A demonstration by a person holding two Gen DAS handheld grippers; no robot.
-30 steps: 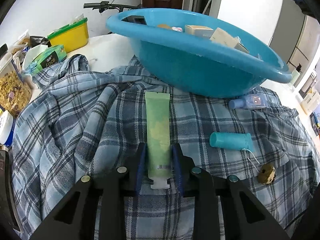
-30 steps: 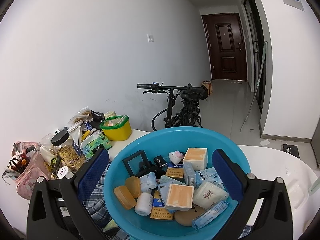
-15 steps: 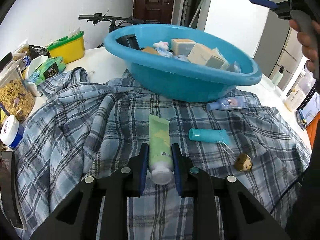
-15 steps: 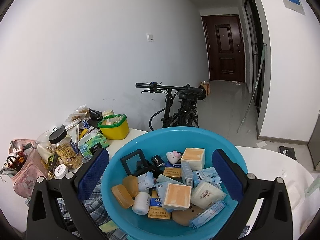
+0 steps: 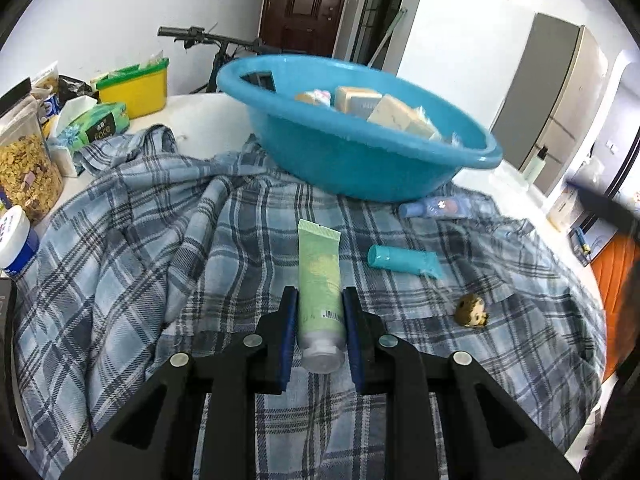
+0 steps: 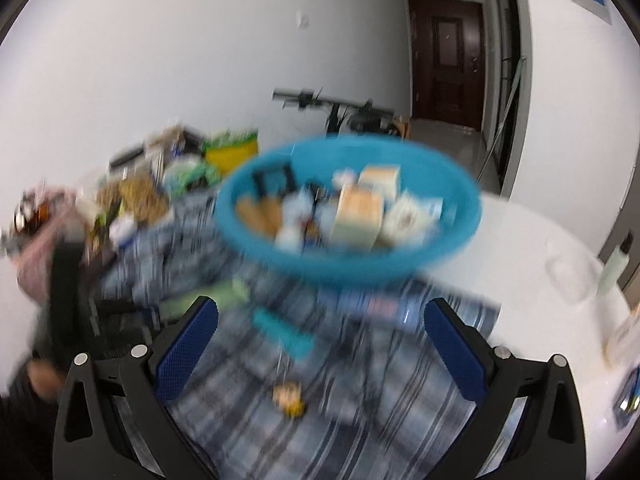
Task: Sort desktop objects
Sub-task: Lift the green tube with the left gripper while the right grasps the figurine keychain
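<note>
We have our left gripper (image 5: 319,312) clenched on the green tube (image 5: 320,280), lying on the plaid cloth (image 5: 160,248) at 6 o'clock from the blue basin (image 5: 360,160). Our right gripper (image 6: 320,344) gapes, holding nothing.

The left gripper (image 5: 319,310) points steeply downward, its blue pads (image 5: 289,332) clamped on a tube (image 5: 320,280). The right gripper (image 6: 320,340) tilts downward with jaws spread wide, nothing between them.
</note>
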